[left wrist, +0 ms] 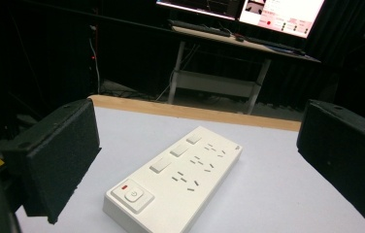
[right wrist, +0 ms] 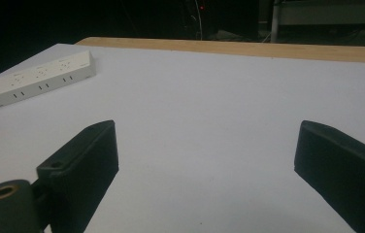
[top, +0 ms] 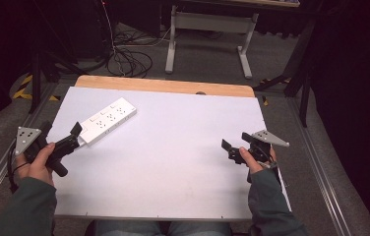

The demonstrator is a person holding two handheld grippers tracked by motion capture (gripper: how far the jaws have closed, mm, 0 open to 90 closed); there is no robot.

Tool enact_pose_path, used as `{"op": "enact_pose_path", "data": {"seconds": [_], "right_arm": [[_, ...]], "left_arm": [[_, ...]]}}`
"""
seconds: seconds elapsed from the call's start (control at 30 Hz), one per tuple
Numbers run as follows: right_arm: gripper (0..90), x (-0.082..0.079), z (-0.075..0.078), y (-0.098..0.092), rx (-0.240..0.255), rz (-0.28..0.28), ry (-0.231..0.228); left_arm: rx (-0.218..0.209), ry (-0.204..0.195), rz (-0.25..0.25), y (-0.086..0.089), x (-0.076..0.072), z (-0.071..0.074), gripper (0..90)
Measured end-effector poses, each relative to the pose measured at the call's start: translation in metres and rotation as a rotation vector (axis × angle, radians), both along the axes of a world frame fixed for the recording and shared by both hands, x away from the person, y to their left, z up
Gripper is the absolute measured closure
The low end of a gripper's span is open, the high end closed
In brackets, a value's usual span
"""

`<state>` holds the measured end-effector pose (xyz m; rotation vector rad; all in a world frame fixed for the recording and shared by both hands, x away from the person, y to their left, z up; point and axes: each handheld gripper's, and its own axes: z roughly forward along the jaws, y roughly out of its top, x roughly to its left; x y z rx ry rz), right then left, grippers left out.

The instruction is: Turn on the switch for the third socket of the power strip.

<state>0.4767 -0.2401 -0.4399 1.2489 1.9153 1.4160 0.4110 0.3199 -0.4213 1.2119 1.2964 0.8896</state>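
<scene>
A person sits at a white table (top: 173, 162) with a bare wooden strip along its far edge, holding a two-jaw gripper in each hand.

At about 9 o'clock on the table, the left hand (top: 39, 162) grips the left gripper (top: 76, 132), which carries a grey three-cornered plate on top. Its jaws are spread wide and hold nothing. They point toward 1 o'clock, at the near end of a white power strip (top: 108, 121). In the left gripper view, the power strip (left wrist: 175, 177) lies flat between and just ahead of the two black jaws, not touched by either. Its near end bears a power button with a small red mark, followed by three square switches and rows of socket slots.

The power strip rests at about 10 o'clock on the table, running diagonally from lower left to upper right.

At about 3 o'clock, the right hand (top: 253, 160) holds the right gripper (top: 234, 142), well apart from the strip. Its jaws are also spread open and empty, pointing left across bare table. In the right gripper view, the power strip (right wrist: 35, 80) lies far off at 10 o'clock.
</scene>
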Motion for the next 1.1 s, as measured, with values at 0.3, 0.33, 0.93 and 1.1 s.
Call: {"op": "enact_pose_path", "data": {"seconds": [0.3,0.33,0.93,1.1], "right_arm": [[9.6,-0.0022,0.0,-0.0015,-0.002,-0.001,0.002],[9.6,-0.0022,0.0,-0.0015,-0.002,-0.001,0.002],[10.2,-0.0007,-0.0005,-0.0034,-0.003,-0.007,0.004],[10.3,-0.0005,-0.0009,-0.0021,-0.008,-0.002,0.007]], "left_arm": [[0.01,-0.008,-0.009,-0.0018,0.0021,0.0004,2.6],[0.014,-0.012,-0.007,-0.0013,0.0023,0.0006,2.6],[0.103,-0.086,0.025,-0.003,0.0008,0.0037,9.5],[0.134,-0.11,0.055,-0.0042,0.0,0.0051,16.1]]}}
